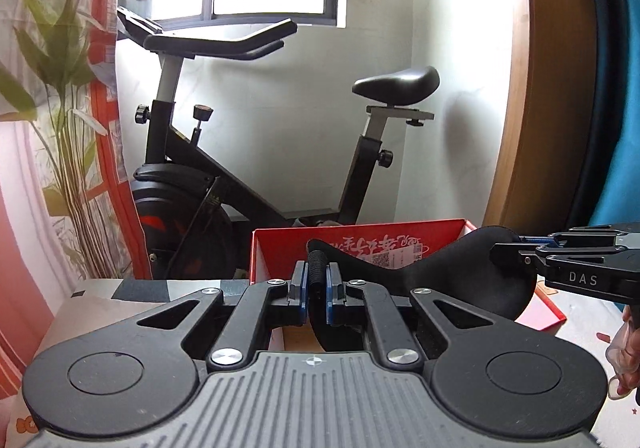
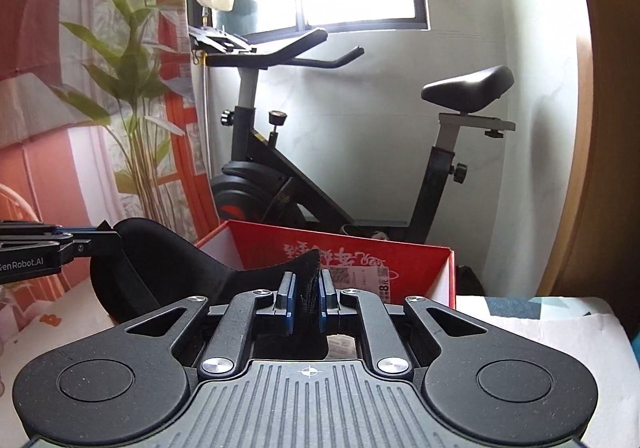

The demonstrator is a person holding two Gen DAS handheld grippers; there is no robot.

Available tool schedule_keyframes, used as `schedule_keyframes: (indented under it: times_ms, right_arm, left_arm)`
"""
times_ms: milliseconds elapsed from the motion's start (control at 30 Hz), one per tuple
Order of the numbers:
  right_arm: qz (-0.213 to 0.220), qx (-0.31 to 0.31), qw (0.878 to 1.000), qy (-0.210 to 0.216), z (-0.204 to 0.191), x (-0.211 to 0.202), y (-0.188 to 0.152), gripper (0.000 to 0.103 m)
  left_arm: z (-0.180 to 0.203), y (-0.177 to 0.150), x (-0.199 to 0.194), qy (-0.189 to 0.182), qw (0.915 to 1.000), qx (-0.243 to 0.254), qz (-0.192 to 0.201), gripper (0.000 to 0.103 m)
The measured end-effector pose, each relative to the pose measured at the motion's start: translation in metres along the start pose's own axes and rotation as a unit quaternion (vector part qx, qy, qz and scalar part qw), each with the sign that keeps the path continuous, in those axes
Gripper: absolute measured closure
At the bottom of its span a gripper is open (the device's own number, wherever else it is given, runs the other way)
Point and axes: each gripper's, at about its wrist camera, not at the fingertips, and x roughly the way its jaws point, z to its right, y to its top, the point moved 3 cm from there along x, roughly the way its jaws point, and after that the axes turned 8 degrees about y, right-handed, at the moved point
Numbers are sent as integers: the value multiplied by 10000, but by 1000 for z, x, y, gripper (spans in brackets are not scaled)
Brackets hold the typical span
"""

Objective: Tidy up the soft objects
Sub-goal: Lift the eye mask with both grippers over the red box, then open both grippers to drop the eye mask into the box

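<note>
Both grippers pinch one black cloth (image 1: 448, 268) between them, lifted clear in front of the red box (image 1: 280, 244). Left gripper (image 1: 317, 280) has its fingers narrow on a ribbed edge at the cloth's left end; right gripper (image 2: 307, 298) has its fingers narrow on the stitched right end — the fabric sags in a curve between the two. Far behind stands an exercise bike (image 2: 280, 184), with a leafy plant (image 1: 60, 60) at the left.
</note>
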Motion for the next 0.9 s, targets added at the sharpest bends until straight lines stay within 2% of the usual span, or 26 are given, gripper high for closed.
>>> schedule_keyframes:
  times_ms: [233, 400, 500, 533, 567, 633, 700, 767, 800, 833, 867, 900]
  right_arm:
    - [-600, -243, 9971, -412, 18, 59, -14, 93]
    - [-932, -392, 9929, -625, 23, 85, -27, 92]
    - [-1044, -321, 9921, -618, 26, 89, -35, 91]
    - [-1071, -304, 9918, -622, 26, 89, -36, 90]
    - [-1093, -283, 9918, -600, 27, 89, -37, 88]
    - [-1097, -273, 9918, -595, 27, 88, -37, 81]
    - [-1052, -297, 9921, -620, 26, 84, -35, 72]
    - [-976, -305, 9928, -624, 25, 78, -31, 70]
    - [-934, -288, 9933, -619, 24, 75, -30, 63]
    - [-873, -259, 9940, -604, 23, 71, -28, 57]
    - [-786, -235, 9949, -587, 22, 65, -25, 44]
    - [-679, -227, 9958, -577, 21, 58, -22, 34]
  left_arm:
    - [6, -3, 62, 86, 9985, -14, -543, 94]
    - [7, -10, 86, -15, 9967, 38, -814, 93]
    - [8, -12, 93, -139, 9960, 125, -870, 88]
    - [7, -12, 94, -161, 9959, 145, -875, 79]
    - [6, -13, 93, -167, 9959, 162, -875, 63]
    - [5, -12, 93, -175, 9961, 144, -850, 43]
    - [3, -10, 90, -210, 9967, 125, -773, 40]
    - [3, -7, 83, -193, 9971, 157, -724, 38]
    - [3, -6, 80, -200, 9971, 155, -717, 35]
    - [2, -5, 76, -211, 9972, 138, -710, 27]
    - [0, -5, 72, -225, 9972, 115, -700, 17]
    - [-1, -4, 67, -252, 9973, 88, -686, 13]
